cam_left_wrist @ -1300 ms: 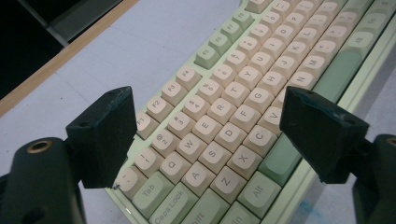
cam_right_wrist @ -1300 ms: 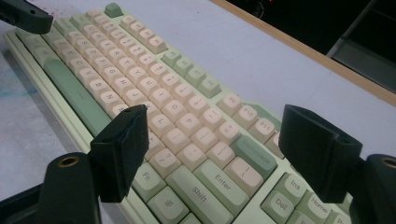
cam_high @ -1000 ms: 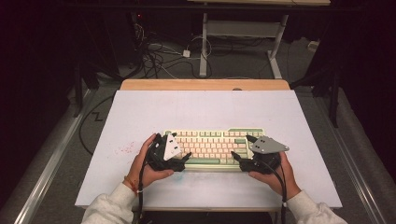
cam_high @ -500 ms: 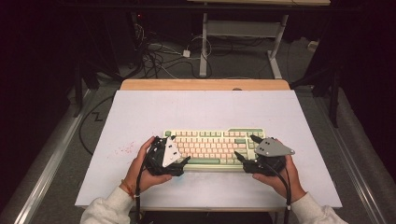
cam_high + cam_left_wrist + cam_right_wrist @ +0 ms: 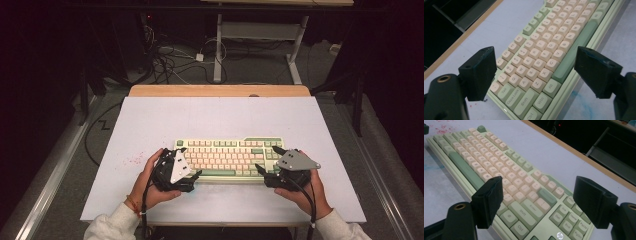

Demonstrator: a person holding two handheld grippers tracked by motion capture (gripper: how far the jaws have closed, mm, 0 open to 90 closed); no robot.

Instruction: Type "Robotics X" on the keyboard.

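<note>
A pale green keyboard (image 5: 227, 157) with cream keys lies across the front half of the white tabletop (image 5: 215, 120). My left gripper (image 5: 191, 161) is at its left end, held in a hand, open, with the jaws straddling the keyboard's left corner. In the left gripper view the keyboard (image 5: 541, 57) runs between the wide-apart jaws of the left gripper (image 5: 535, 53), untouched. My right gripper (image 5: 266, 157) is at the right end, also open. In the right gripper view the right gripper (image 5: 539, 182) frames the Enter and Shift area of the keyboard (image 5: 499, 167).
A wooden strip (image 5: 220, 91) borders the table's far edge. Red specks (image 5: 132, 161) mark the surface left of the keyboard. Cables (image 5: 170, 60) and a metal stand (image 5: 218, 45) are on the floor beyond the table.
Both hands have drifted slightly toward the table's front edge, the right one also a little rightward. The jaws stay apart and the keyboard has not moved.
</note>
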